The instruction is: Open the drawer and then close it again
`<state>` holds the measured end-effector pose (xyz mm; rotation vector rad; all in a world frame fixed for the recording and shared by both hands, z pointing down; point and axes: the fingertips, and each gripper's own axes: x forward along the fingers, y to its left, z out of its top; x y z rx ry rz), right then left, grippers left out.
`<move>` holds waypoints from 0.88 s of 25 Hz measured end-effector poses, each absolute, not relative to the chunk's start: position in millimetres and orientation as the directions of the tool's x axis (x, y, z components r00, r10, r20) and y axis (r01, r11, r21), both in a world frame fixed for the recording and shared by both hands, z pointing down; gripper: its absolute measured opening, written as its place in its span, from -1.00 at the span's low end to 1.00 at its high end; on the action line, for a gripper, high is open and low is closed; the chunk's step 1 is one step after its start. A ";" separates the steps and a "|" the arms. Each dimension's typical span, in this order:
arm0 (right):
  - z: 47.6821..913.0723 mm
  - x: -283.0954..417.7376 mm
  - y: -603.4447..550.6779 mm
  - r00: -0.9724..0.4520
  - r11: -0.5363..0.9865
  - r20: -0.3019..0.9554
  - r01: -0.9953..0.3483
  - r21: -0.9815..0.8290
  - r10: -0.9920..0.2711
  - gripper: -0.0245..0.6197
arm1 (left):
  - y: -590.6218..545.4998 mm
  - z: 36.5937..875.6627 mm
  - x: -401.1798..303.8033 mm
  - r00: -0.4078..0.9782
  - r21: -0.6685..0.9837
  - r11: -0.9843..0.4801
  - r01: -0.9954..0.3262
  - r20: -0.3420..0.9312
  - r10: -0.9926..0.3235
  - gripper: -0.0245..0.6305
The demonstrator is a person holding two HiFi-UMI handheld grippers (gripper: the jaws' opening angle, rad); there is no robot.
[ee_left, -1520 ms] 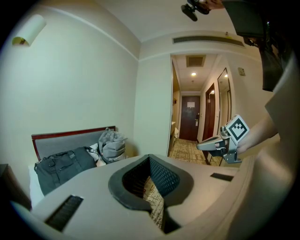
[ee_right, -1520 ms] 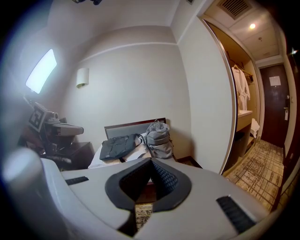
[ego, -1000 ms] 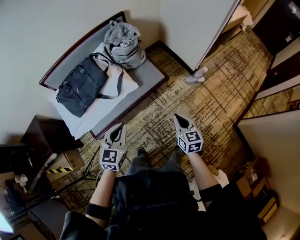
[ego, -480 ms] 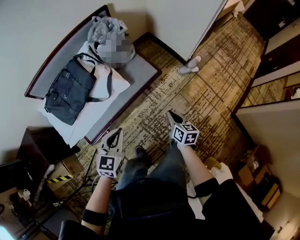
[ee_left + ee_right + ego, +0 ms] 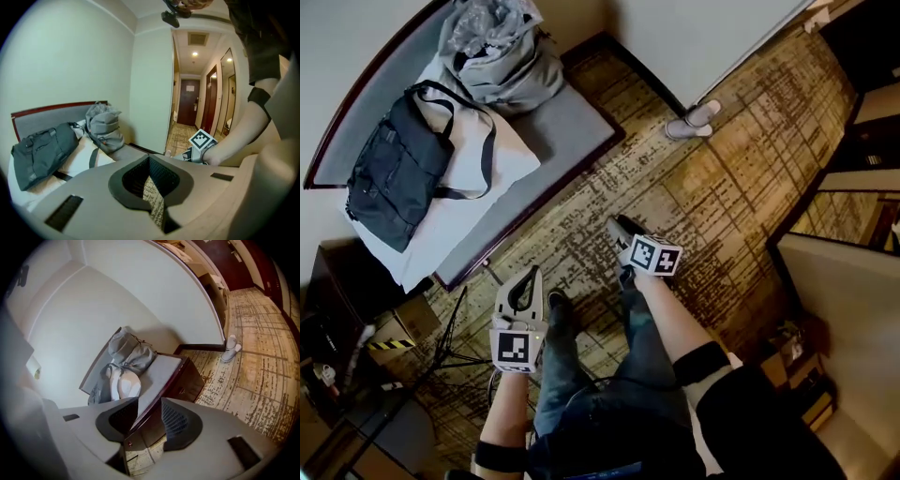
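Now both hands have dropped low towards the patterned brown-and-cream carpet (image 5: 741, 178), and the big news is on the right: the right gripper (image 5: 615, 226) has rolled onto its side and its jaws have just sprung wide apart, with nothing caught between the pads. The left gripper (image 5: 528, 275) hangs at lower centre-left with its jaws pressed together, empty. That reads like the reach getting under way, so opening the drawer is yet to begin. From the head view, the long low bench with a grey padded top and dark wood frame (image 5: 567, 122) fills the upper left, carrying a dark slate fabric shoulder bag (image 5: 394, 169), a white cloth tote (image 5: 483, 164) and a crumpled grey backpack (image 5: 502, 56), but from up there its front face is hidden. The right gripper view gives what that one cannot: the bench's dark polished front, and on it the drawer (image 5: 180, 389), shut as far as I can judge, sitting right in the gap between the spread jaws yet clearly apart from them. The left gripper view instead looks past the bags down a lit corridor, catching the right gripper's marker cube.
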<state>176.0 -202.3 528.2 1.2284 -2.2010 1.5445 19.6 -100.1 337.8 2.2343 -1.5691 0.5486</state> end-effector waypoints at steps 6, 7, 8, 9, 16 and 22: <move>621.8 165.3 -239.7 -0.668 0.156 0.578 -0.707 -0.690 -0.469 -0.38 | -122.9 427.4 51.7 0.294 0.068 -0.304 -0.950 0.527 -0.798 -0.92; 635.3 163.8 -247.4 -0.671 0.145 0.569 -0.697 -0.702 -0.476 -0.38 | -126.2 441.7 55.2 0.292 0.071 -0.300 -0.951 0.528 -0.797 -0.92; 648.4 162.6 -254.9 -0.674 0.127 0.556 -0.684 -0.718 -0.487 -0.39 | -129.2 455.7 58.1 0.290 0.074 -0.297 -0.952 0.529 -0.797 -0.92; 661.1 161.3 -262.6 -0.676 0.106 0.539 -0.667 -0.737 -0.502 -0.39 | -132.0 469.7 60.4 0.290 0.077 -0.296 -0.952 0.531 -0.796 -0.92; 750.1 142.7 -305.0 -0.682 0.031 0.472 -0.586 -0.810 -0.559 -0.39 | -162.7 566.8 69.8 0.320 0.076 -0.331 -0.940 0.528 -0.787 -0.92; 810.9 134.1 -326.7 -0.683 -0.006 0.441 -0.539 -0.842 -0.582 -0.40 | -190.5 636.0 73.6 0.349 0.078 -0.360 -0.930 0.498 -0.794 -0.92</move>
